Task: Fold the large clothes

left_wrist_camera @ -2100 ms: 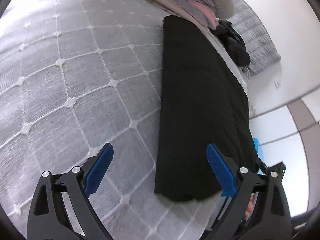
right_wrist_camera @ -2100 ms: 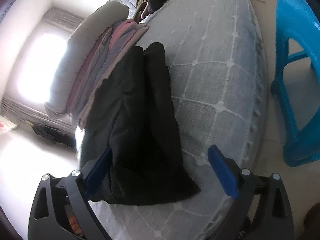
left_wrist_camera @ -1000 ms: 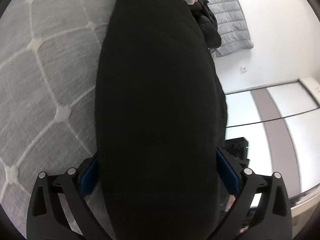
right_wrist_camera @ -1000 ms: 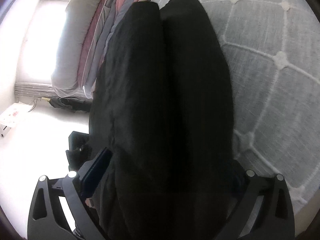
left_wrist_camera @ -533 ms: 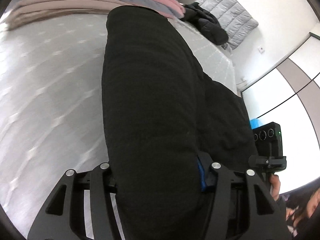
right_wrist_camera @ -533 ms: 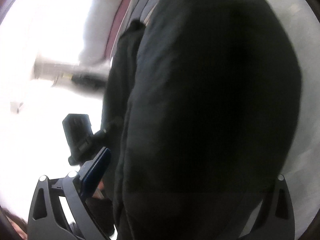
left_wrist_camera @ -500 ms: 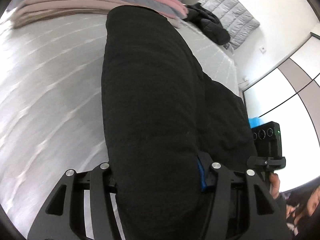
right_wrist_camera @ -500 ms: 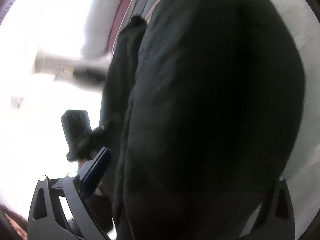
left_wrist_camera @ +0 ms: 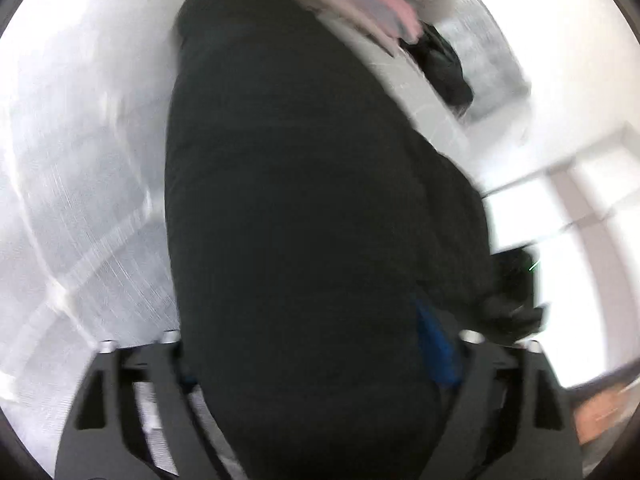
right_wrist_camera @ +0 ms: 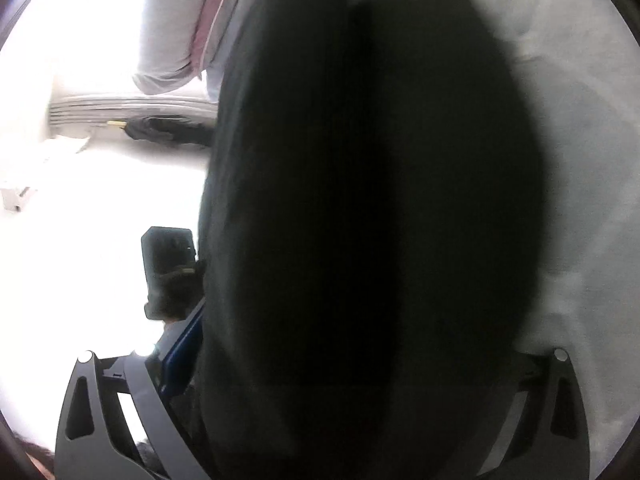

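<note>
A large black garment (left_wrist_camera: 304,208), folded into a long thick band, fills both views. My left gripper (left_wrist_camera: 312,360) is shut on its near end; one blue pad (left_wrist_camera: 434,356) shows at the right, the other is hidden by cloth. In the right wrist view the same garment (right_wrist_camera: 372,216) shows two parallel folds. My right gripper (right_wrist_camera: 360,360) is closed around its other end, with one blue pad (right_wrist_camera: 182,344) visible at the left and the right finger hidden. The garment is lifted off the grey quilted bed (left_wrist_camera: 80,184). Both frames are motion-blurred.
A stack of folded pink and grey clothes (left_wrist_camera: 384,16) lies at the far side of the bed, also in the right wrist view (right_wrist_camera: 188,32). A dark bundle (left_wrist_camera: 440,68) sits at the bed's far corner. The other gripper's body (right_wrist_camera: 168,264) shows beside the garment.
Both grippers went from open above the bed to closed on the garment's ends. The garment has since been lifted and swung, and the views are blurred.
</note>
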Available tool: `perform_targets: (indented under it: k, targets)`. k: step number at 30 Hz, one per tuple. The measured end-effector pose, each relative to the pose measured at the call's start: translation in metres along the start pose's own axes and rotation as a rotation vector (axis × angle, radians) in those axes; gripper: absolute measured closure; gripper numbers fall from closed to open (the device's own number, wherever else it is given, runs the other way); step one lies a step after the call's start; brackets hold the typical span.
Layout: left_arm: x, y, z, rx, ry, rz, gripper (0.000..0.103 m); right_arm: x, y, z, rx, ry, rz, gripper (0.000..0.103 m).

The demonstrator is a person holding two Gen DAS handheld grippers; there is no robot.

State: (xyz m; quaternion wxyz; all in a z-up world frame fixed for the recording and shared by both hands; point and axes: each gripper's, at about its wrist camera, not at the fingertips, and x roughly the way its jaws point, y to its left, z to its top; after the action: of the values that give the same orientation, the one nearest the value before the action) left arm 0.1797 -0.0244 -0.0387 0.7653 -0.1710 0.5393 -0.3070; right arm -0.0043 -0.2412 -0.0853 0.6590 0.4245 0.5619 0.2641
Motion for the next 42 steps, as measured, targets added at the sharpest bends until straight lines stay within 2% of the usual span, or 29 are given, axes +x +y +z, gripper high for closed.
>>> perform_targets:
  k: [4, 7, 10, 12, 14, 16, 17, 18, 20, 22, 23, 25, 27, 30, 31, 32, 33, 35, 36, 37, 38, 39, 40, 42]
  targets:
    - [-0.051, -0.03, 0.008, 0.158, -0.137, 0.155, 0.05, 0.023, 0.031, 0.007, -0.057, -0.014, 0.103, 0.005]
    - [-0.101, -0.016, 0.028, 0.192, -0.217, 0.215, 0.05, 0.057, 0.065, 0.023, -0.114, -0.029, 0.15, 0.005]
    - [-0.142, 0.023, 0.057, 0.185, -0.234, 0.265, 0.049, 0.096, 0.101, 0.05, -0.161, -0.03, 0.174, 0.005]
    - [-0.155, 0.064, 0.076, 0.133, -0.214, 0.292, 0.042, 0.133, 0.116, 0.066, -0.184, -0.018, 0.125, 0.005]
    - [-0.149, 0.11, 0.091, 0.042, -0.161, 0.319, 0.038, 0.175, 0.118, 0.08, -0.202, 0.005, -0.025, 0.005]
    - [-0.13, 0.169, 0.093, -0.139, -0.065, 0.277, 0.032, 0.202, 0.11, 0.086, -0.205, 0.03, -0.182, 0.005]
    - [-0.126, 0.191, 0.089, -0.212, -0.056, 0.227, 0.027, 0.203, 0.109, 0.086, -0.209, 0.027, -0.18, 0.005]
    - [-0.132, 0.201, 0.083, -0.229, -0.095, 0.166, 0.027, 0.195, 0.11, 0.086, -0.215, 0.005, -0.169, 0.005]
    - [-0.153, 0.204, 0.071, -0.235, -0.189, 0.111, 0.027, 0.179, 0.109, 0.082, -0.229, -0.014, -0.219, 0.005]
    - [-0.184, 0.207, 0.06, -0.273, -0.329, 0.109, 0.027, 0.151, 0.109, 0.08, -0.217, -0.068, -0.245, 0.005]
    - [-0.207, 0.213, 0.053, -0.311, -0.406, 0.145, 0.023, 0.138, 0.117, 0.077, -0.239, -0.121, -0.277, 0.005]
    - [-0.238, 0.201, 0.043, -0.328, -0.537, 0.179, 0.02, 0.119, 0.141, 0.065, -0.307, -0.249, -0.318, 0.005]
    - [-0.246, 0.172, 0.035, -0.251, -0.607, 0.17, 0.018, 0.108, 0.179, 0.057, -0.364, -0.387, -0.287, 0.005]
    - [-0.223, 0.116, 0.03, -0.1, -0.622, 0.215, 0.016, 0.127, 0.231, 0.059, -0.404, -0.496, -0.226, 0.005]
    - [-0.211, 0.102, 0.03, -0.05, -0.611, 0.239, 0.016, 0.136, 0.24, 0.06, -0.394, -0.496, -0.2, 0.005]
    - [-0.207, 0.099, 0.007, -0.022, -0.595, 0.255, 0.015, 0.134, 0.235, 0.057, -0.389, -0.486, -0.175, 0.005]
    - [-0.196, 0.096, 0.006, 0.003, -0.568, 0.284, 0.015, 0.153, 0.239, 0.063, -0.389, -0.463, -0.174, 0.005]
    - [-0.171, 0.088, 0.006, 0.055, -0.518, 0.375, 0.015, 0.197, 0.237, 0.075, -0.395, -0.434, -0.236, 0.005]
    - [-0.164, 0.095, 0.005, 0.072, -0.502, 0.406, 0.015, 0.21, 0.219, 0.079, -0.411, -0.427, -0.325, 0.005]
    - [-0.154, 0.105, 0.001, 0.084, -0.494, 0.387, 0.015, 0.222, 0.192, 0.084, -0.412, -0.402, -0.358, 0.005]
    - [-0.151, 0.103, 0.005, 0.099, -0.509, 0.383, 0.015, 0.225, 0.172, 0.084, -0.381, -0.406, -0.31, 0.005]
    - [-0.151, 0.095, 0.004, 0.122, -0.513, 0.413, 0.015, 0.208, 0.164, 0.079, -0.373, -0.434, -0.27, 0.007]
    - [-0.148, 0.09, 0.007, 0.145, -0.503, 0.449, 0.015, 0.209, 0.168, 0.086, -0.366, -0.448, -0.244, 0.007]
    - [-0.147, 0.087, 0.01, 0.155, -0.51, 0.482, 0.015, 0.199, 0.182, 0.083, -0.375, -0.459, -0.249, 0.007]
